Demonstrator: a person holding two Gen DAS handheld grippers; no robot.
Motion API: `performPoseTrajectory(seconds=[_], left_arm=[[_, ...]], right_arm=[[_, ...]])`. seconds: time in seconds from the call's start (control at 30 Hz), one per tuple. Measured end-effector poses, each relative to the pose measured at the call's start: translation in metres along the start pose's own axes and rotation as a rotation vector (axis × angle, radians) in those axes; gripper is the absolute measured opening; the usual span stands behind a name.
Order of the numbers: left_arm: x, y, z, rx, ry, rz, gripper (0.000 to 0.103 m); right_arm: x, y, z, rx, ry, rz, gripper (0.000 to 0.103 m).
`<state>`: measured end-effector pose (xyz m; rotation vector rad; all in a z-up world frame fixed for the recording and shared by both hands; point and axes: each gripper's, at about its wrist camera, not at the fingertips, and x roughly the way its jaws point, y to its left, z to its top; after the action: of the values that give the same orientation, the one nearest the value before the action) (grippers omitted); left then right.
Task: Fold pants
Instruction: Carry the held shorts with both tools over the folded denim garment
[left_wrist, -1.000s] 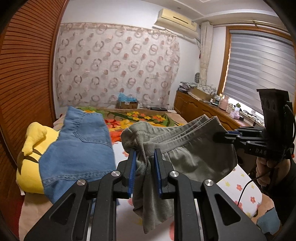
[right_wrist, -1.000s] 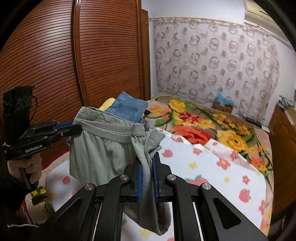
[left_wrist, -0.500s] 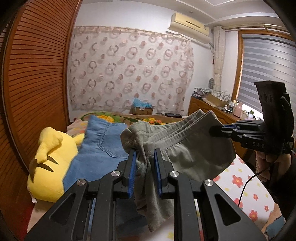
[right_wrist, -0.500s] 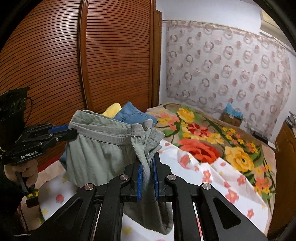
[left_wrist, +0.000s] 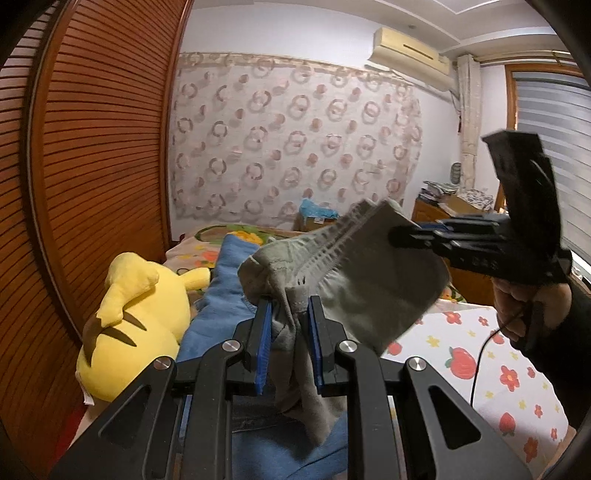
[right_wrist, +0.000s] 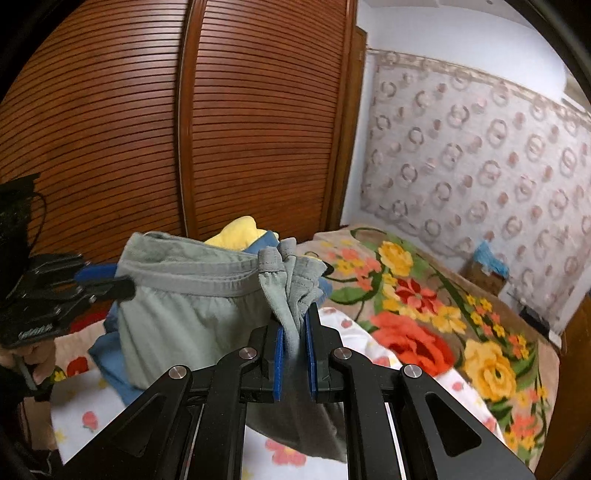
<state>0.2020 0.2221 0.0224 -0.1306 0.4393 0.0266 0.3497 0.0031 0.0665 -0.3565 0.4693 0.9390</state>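
Note:
Folded grey-green pants (left_wrist: 373, 284) hang in the air between both grippers, above the bed. My left gripper (left_wrist: 290, 310) is shut on one bunched waistband corner. My right gripper (right_wrist: 294, 321) is shut on the other corner; it also shows in the left wrist view (left_wrist: 402, 236) at the right, pinching the far edge. The pants (right_wrist: 184, 306) hang with the elastic waistband on top. The left gripper (right_wrist: 122, 286) shows at the left of the right wrist view. Folded blue jeans (left_wrist: 225, 280) lie below the pants.
A yellow plush toy (left_wrist: 136, 317) lies left of the jeans, against the brown slatted wardrobe doors (right_wrist: 184, 129). The bed has a white strawberry sheet (left_wrist: 498, 369) and a floral blanket (right_wrist: 424, 314). A wooden dresser (left_wrist: 443, 214) stands at the far right.
Both grippers have carried the grey-green pants leftward and over the blue jeans, toward the plush toy and wardrobe. Both have kept their hold.

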Motion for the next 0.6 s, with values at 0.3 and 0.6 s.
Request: performPoseTrajectory(seconds=[0.3,0.6], left_arm=[[-0.008,0.011,-0.01,-0.034,0.009,0.048,0.02],[-0.01,0.015,-0.017,-0.049,0.035,0.088,0.02]], right_arm=[[0.048,-0.007,0.012,-0.071,0.005,0.055,0.01],[0.072,-0.007,0.018,-0.096,0.024,0.107,0.01]])
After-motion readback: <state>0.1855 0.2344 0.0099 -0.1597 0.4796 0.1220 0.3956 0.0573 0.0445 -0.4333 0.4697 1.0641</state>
